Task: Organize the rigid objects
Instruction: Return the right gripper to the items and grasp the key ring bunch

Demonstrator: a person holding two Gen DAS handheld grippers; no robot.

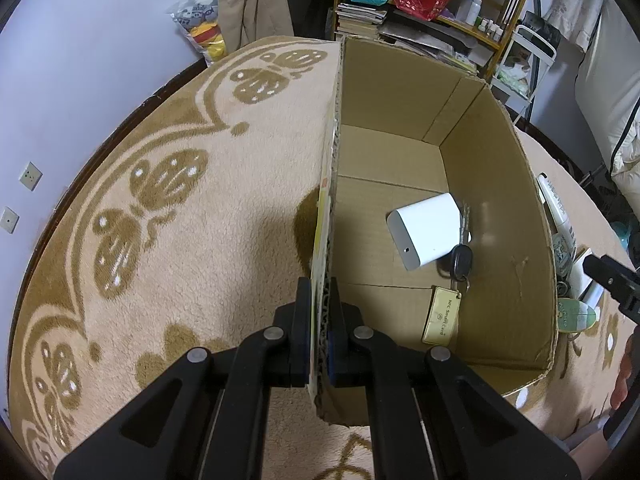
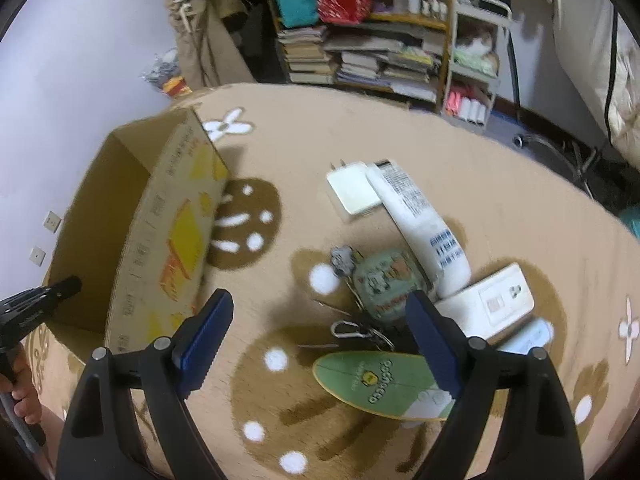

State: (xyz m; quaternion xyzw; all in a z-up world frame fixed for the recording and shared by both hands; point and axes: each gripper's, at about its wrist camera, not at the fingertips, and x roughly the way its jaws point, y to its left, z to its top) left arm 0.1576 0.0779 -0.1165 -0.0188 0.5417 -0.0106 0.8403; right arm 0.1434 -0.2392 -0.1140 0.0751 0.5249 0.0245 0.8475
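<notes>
My left gripper (image 1: 320,300) is shut on the near left wall of an open cardboard box (image 1: 500,184). Inside the box lie a white rectangular device (image 1: 426,232), a black car key (image 1: 461,261) and a yellow card tag (image 1: 441,316). My right gripper (image 2: 320,332) is open and empty above a pile on the carpet: a green oval board (image 2: 376,384), a green pouch (image 2: 384,284) with a key ring, a white tube (image 2: 420,220), a white charger (image 2: 352,192) and a white socket plate (image 2: 488,300). The box (image 2: 160,232) stands left of the pile.
A beige patterned carpet (image 1: 160,200) covers the floor. Shelves with books and bags (image 2: 360,40) stand at the back, with a white rack (image 2: 476,60) beside them. The left gripper (image 2: 36,300) shows at the left edge of the right wrist view.
</notes>
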